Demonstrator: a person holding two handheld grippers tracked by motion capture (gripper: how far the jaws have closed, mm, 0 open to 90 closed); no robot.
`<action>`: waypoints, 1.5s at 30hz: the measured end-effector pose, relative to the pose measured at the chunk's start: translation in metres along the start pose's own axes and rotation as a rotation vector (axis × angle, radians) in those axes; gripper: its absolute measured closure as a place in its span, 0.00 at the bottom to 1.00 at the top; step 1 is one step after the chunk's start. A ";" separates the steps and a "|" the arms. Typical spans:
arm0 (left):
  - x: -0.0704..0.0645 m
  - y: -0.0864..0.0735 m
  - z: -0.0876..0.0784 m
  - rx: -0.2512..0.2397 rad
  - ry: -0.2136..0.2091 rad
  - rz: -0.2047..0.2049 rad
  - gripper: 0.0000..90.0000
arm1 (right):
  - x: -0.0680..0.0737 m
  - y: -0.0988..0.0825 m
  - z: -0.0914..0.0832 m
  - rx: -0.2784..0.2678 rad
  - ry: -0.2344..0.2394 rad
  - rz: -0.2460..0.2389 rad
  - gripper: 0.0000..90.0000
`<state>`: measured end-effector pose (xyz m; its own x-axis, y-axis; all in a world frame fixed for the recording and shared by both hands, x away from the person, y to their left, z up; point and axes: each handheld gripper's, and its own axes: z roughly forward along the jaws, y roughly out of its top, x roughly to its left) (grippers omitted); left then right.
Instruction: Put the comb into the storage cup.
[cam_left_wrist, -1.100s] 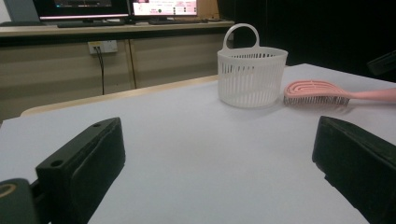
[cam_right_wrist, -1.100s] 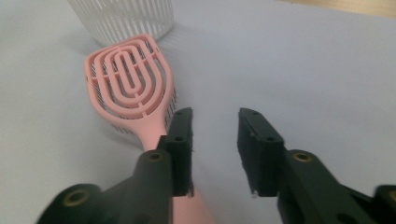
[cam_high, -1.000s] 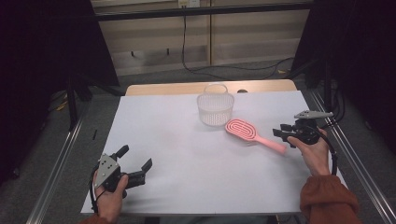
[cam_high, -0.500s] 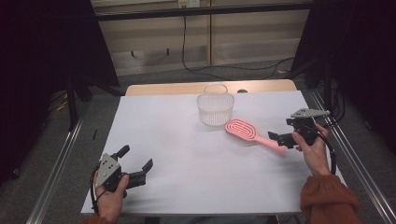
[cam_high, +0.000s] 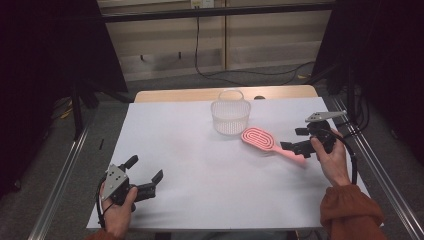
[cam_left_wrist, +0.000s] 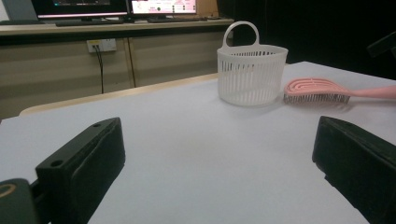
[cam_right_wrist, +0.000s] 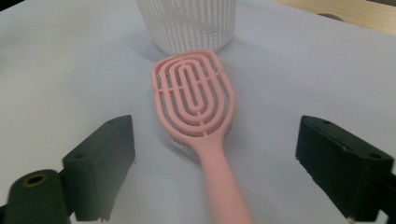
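A pink hairbrush (cam_high: 260, 138) lies bristles down on the white table (cam_high: 200, 150), with its head beside a white slatted basket (cam_high: 230, 116). My right gripper (cam_high: 292, 139) is open at the brush's handle end. Its jaws have just been opening wide and then closing a little. In the right gripper view the brush (cam_right_wrist: 194, 93) has its handle running between the jaws of the right gripper (cam_right_wrist: 217, 140), and neither pad touches it. My left gripper (cam_high: 145, 169) rests open near the front left corner, holding nothing. The left gripper view looks across the table between the jaws of that gripper (cam_left_wrist: 215, 140) to the basket (cam_left_wrist: 252, 74) and brush (cam_left_wrist: 317, 88).
Metal rails (cam_high: 60, 190) run along both sides of the table. A wooden strip (cam_high: 200, 94) edges the far side, with a wall and hanging cables behind. Monitors (cam_left_wrist: 116, 7) sit on a bench beyond the table.
The right gripper's jaws have spread apart around the brush handle and the hand has shifted slightly. The brush stays on the table. The left gripper has not moved.
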<state>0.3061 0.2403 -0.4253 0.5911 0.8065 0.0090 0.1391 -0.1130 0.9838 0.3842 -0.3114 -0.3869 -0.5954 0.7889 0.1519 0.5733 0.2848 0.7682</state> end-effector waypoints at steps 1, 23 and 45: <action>0.000 0.000 0.000 0.001 0.000 0.002 0.03 | 0.000 0.002 0.001 -0.001 0.021 -0.008 0.13; -0.001 -0.001 0.002 0.016 -0.011 0.006 0.03 | 0.007 0.047 0.037 0.157 0.128 -0.069 0.09; 0.000 -0.001 0.001 0.017 -0.017 0.009 0.03 | 0.011 0.079 0.087 0.409 0.084 -0.145 0.07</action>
<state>0.3067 0.2394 -0.4269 0.6062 0.7952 0.0149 0.1472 -0.1306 0.9804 0.4722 -0.2330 -0.3793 -0.7204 0.6824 0.1239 0.6460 0.5950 0.4782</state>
